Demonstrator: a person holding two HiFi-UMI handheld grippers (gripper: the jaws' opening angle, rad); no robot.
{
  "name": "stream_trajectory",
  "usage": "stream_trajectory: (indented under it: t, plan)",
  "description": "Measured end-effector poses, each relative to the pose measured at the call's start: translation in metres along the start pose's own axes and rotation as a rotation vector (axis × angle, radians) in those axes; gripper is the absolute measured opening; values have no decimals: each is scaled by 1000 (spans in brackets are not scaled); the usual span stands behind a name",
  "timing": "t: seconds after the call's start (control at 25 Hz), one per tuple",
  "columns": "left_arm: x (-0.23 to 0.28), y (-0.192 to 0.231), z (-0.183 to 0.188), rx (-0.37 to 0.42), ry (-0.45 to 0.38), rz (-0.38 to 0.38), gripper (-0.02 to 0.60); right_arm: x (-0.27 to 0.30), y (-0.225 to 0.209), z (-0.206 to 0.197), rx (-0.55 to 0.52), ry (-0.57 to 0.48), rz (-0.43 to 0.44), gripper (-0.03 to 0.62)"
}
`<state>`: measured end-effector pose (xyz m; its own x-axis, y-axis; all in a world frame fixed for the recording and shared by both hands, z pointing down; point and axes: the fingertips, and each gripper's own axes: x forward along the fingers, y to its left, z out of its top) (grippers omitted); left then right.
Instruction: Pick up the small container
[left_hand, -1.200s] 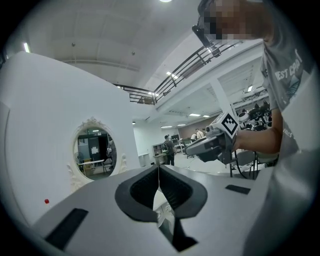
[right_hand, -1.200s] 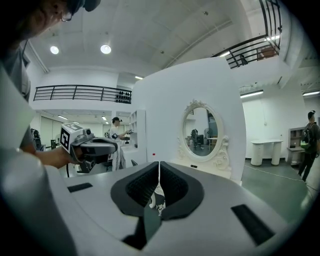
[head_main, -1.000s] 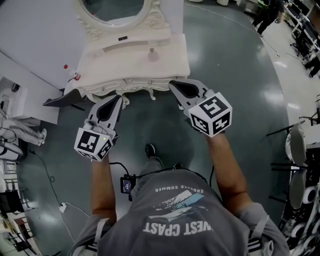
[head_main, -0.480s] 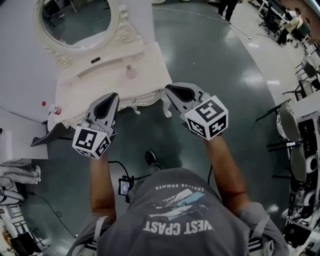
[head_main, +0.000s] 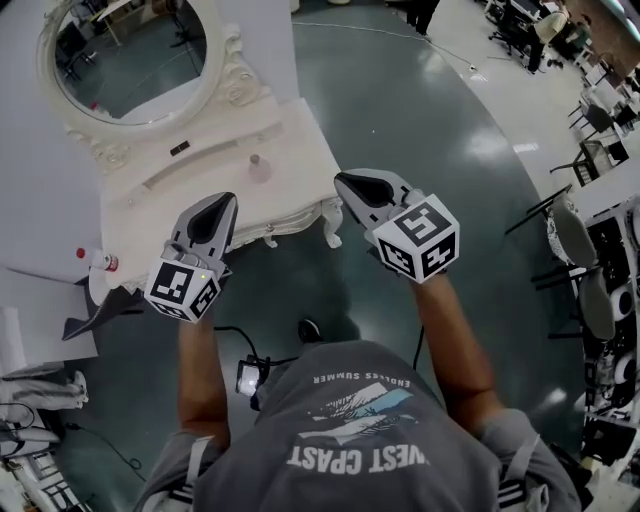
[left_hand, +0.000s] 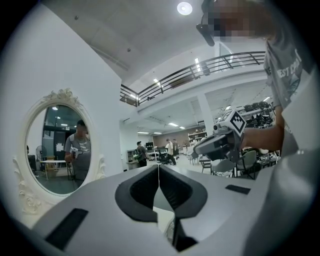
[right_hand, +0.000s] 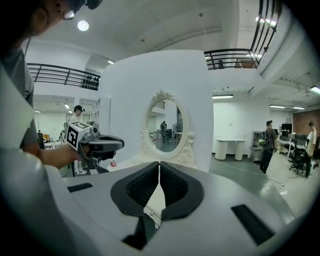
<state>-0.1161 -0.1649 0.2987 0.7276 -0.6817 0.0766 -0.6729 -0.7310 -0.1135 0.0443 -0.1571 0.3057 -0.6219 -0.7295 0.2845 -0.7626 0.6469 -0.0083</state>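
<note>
Small container (head_main: 258, 168) stands upright on the white counter (head_main: 150, 215), upper left of centre in the head view. Its long axis is vertical, narrow neck uppermost. Lower in the frame and apart from it hover the left gripper (head_main: 222, 202) and right gripper (head_main: 345, 182), both with fingers pressed together, holding nothing.

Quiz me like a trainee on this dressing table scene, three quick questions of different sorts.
1. True or false: the left tongs and the right tongs are both shut and empty.
2. The container stands on: A the table; B the floor; C a chair.
3. Fill in: the mirror is ____ in shape.
Key: 1 true; 2 A; 3 oval.
</note>
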Motion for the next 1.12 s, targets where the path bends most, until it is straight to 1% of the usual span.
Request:
stream_trajectory:
  t: [0.2, 0.32, 0.44, 0.8, 1.12]
  plan:
    - [1, 28, -6, -28, -17, -7, 17, 21, 1, 5, -4, 20, -24, 29]
    - [4, 39, -7, -31, -27, -16, 17, 28, -5, 10, -10, 24, -43, 29]
    - [6, 50, -15, -42, -18, -15, 18, 39, -7, 12, -7, 27, -46, 29]
    - [9, 85, -44, -85, 14, 38, 18, 90, -15, 12, -10, 46, 11, 29]
    - [15, 111, -74, -116, 69, 112, 18, 133, -29, 9, -12, 62, 88, 30]
